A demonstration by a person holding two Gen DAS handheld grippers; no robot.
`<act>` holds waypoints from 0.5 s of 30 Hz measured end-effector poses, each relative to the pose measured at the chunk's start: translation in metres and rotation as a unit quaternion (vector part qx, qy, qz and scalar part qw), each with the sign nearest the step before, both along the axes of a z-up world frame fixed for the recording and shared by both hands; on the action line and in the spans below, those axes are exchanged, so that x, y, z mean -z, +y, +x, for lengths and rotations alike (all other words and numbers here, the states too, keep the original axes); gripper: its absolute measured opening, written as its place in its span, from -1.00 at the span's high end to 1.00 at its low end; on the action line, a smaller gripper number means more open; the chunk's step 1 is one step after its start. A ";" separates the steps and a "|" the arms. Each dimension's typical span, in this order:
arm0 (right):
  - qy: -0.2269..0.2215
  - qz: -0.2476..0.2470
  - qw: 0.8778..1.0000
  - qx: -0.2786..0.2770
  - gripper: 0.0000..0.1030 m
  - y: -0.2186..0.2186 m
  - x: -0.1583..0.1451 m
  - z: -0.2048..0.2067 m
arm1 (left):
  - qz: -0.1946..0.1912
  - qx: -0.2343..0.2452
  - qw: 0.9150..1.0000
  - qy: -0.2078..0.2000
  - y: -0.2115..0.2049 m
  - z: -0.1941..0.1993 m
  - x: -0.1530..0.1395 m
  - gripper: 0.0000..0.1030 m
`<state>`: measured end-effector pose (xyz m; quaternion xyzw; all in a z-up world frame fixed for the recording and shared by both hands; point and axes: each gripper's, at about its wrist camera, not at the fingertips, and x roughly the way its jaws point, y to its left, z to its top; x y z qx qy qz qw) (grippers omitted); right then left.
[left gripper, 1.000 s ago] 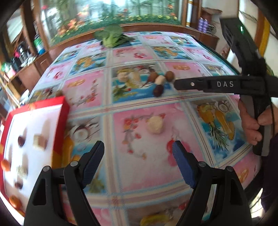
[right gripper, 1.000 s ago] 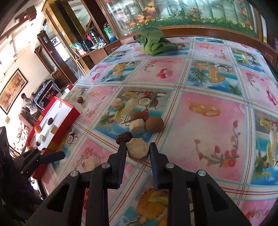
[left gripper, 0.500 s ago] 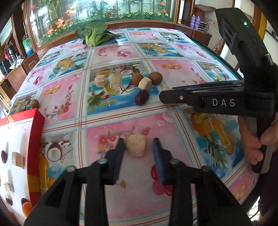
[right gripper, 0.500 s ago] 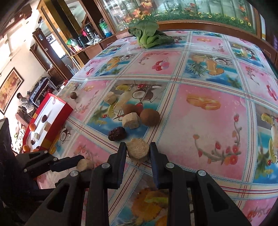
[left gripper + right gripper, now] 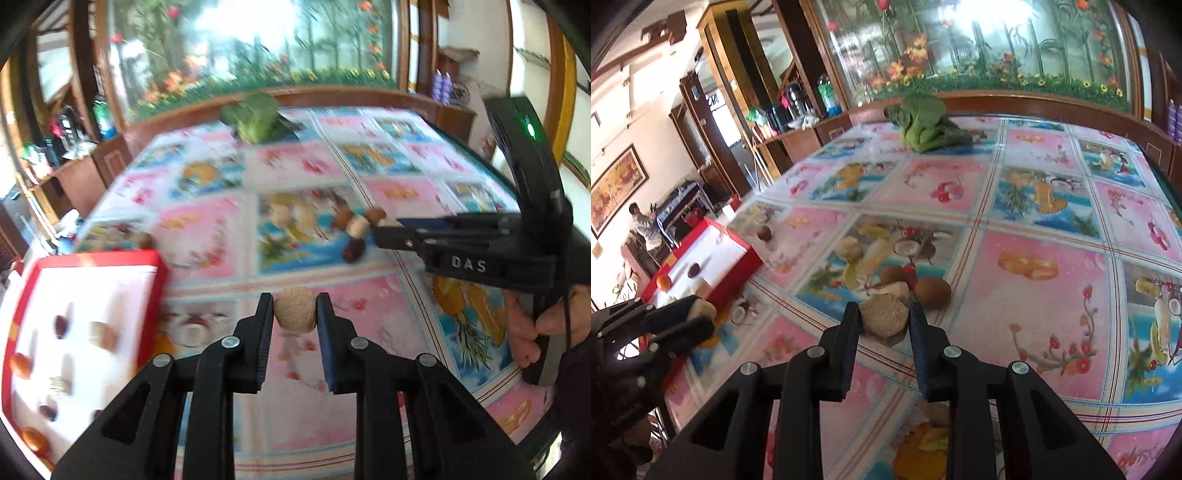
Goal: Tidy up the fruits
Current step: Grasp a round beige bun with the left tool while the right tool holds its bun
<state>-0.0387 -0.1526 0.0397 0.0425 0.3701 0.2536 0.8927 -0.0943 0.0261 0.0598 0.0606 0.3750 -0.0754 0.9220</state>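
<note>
left claw (image 5: 294, 308): clenched on round tan fruit piece (image 5: 295, 309), no clear long axis, above surface (image 5: 369, 321) | right claw (image 5: 884, 317): clenched on faceted tan chunk (image 5: 884, 318), flat face toward camera | red tray (image 5: 155, 269): left

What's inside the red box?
The red box has a white floor with small fruits lying apart: dark ones, tan pieces, orange ones. The picture is blurred, and its near corner runs out of view.

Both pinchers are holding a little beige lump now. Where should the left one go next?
Probably a short swing left, over the red-rimmed white tray. The left hand-held gripper has just closed on a round beige fruit piece and holds it clear of the fruit-print tablecloth. The tray sits just to its left, already holding sorted pieces, with white space free.
</note>
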 end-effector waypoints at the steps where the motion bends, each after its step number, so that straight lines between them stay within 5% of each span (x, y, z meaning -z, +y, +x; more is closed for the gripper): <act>1: -0.003 0.002 1.000 0.003 0.50 0.001 -0.001 -0.001 | 0.003 -0.007 1.000 -0.011 0.004 -0.003 -0.005 0.51; 6: -0.015 0.026 1.000 0.006 0.50 0.016 -0.009 -0.010 | 0.013 -0.053 0.997 -0.059 0.035 -0.016 -0.025 0.51; 15: -0.020 0.064 0.997 -0.031 0.51 0.080 -0.015 -0.026 | 0.016 -0.126 0.988 -0.083 0.097 -0.029 -0.035 0.51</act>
